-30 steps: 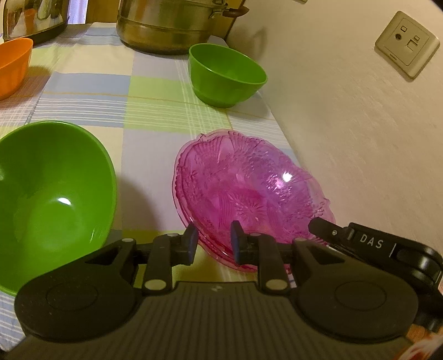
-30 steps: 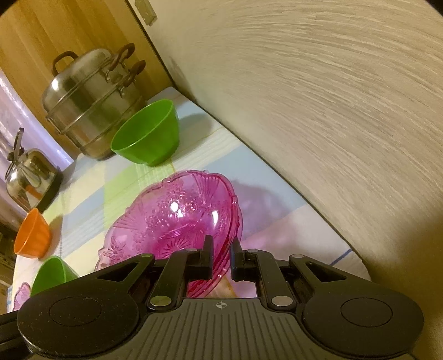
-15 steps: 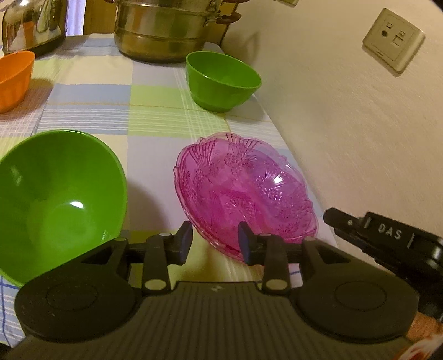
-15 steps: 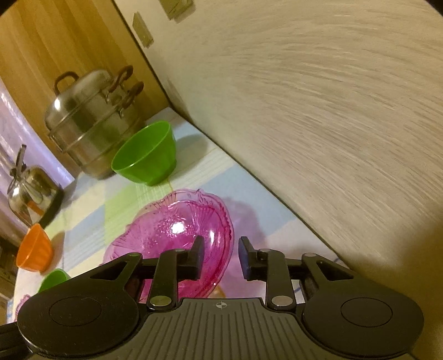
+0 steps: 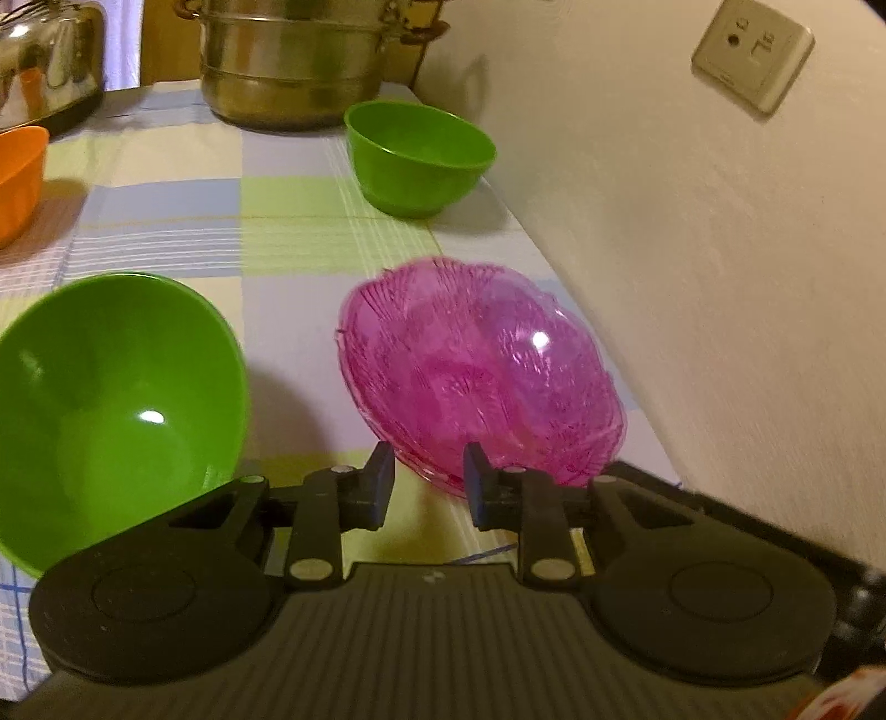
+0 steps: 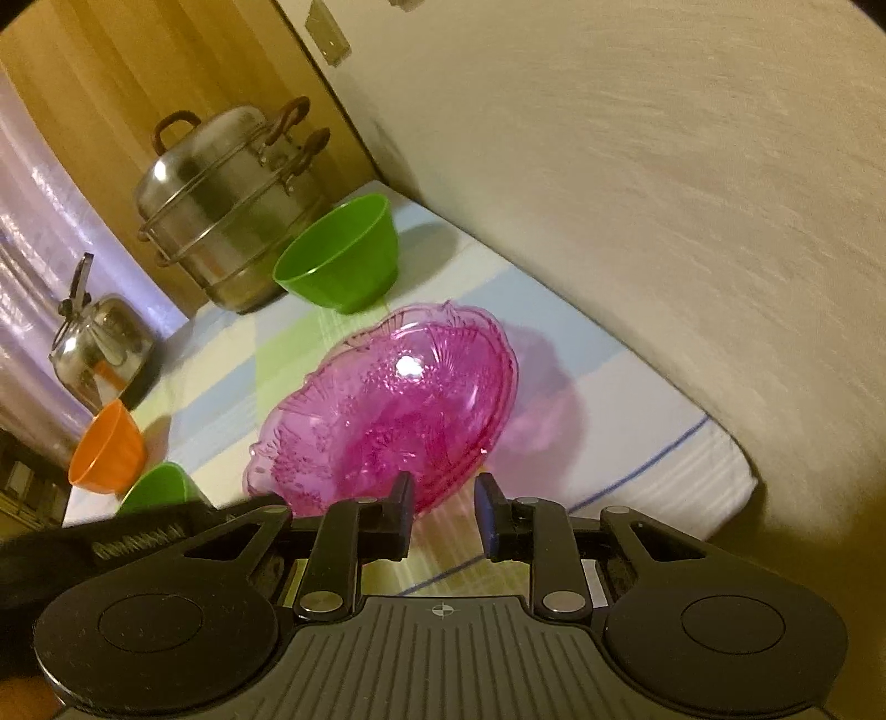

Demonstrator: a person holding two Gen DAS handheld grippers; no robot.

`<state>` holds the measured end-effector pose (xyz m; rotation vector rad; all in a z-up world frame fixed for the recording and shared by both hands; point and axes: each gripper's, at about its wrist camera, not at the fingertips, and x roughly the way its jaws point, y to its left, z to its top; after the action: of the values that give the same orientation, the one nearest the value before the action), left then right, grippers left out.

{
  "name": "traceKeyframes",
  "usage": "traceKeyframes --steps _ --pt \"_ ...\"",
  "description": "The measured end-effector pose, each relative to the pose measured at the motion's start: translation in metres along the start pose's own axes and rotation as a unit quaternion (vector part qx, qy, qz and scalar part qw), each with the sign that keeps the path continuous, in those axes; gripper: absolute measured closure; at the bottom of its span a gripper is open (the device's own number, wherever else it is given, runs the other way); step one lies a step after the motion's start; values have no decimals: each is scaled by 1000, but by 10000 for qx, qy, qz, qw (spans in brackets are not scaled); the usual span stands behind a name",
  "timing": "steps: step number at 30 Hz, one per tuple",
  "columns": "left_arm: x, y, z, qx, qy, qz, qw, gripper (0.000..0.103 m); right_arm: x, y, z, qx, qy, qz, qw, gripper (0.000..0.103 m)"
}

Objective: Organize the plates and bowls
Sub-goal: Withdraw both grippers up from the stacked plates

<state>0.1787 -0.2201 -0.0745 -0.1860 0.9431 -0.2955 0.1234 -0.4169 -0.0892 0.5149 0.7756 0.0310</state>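
A stack of pink glass plates [image 5: 476, 376] lies on the checked tablecloth [image 5: 277, 221] beside the wall; it also shows in the right wrist view [image 6: 387, 410]. My left gripper [image 5: 429, 482] is open and empty, its fingers just short of the stack's near rim. My right gripper [image 6: 443, 509] is open and empty, just behind the same rim. A large green bowl [image 5: 111, 399] stands left of the stack. A smaller green bowl [image 5: 418, 155] stands farther back, seen in the right wrist view [image 6: 340, 260] too. An orange bowl [image 5: 19, 177] is at the far left, and in the right wrist view [image 6: 105, 448].
A steel steamer pot [image 6: 227, 205] stands at the table's back by the wall corner. A steel kettle [image 6: 102, 343] stands to its left. The wall [image 5: 692, 249] runs close along the table's right edge, with a socket [image 5: 753, 52].
Both grippers have opened wider and drawn back from the pink plates. The stack now rests free on the cloth.
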Motion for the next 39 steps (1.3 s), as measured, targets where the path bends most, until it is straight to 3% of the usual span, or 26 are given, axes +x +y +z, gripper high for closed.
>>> traceKeyframes --steps 2,10,19,27,36,38,39 --pt "3 -1 -1 -1 24 -6 10000 80 3 1 1 -67 -8 -35 10000 85" --pt "7 6 0 -95 14 -93 9999 80 11 2 5 -138 -8 -104 9999 85" --pt "13 6 -2 143 27 5 9999 79 17 4 -1 -240 50 -199 9995 85" --pt "15 3 5 271 -138 -158 9994 78 15 4 2 -327 -95 -271 9991 95" --pt "11 2 7 311 -168 -161 9992 77 9 2 7 -203 -176 -289 9992 93" --pt "3 2 8 275 -239 -180 9992 77 5 2 8 -153 -194 -258 9994 90" --pt "-1 2 9 246 -263 -197 9992 77 1 3 8 -139 -211 -253 9994 83"
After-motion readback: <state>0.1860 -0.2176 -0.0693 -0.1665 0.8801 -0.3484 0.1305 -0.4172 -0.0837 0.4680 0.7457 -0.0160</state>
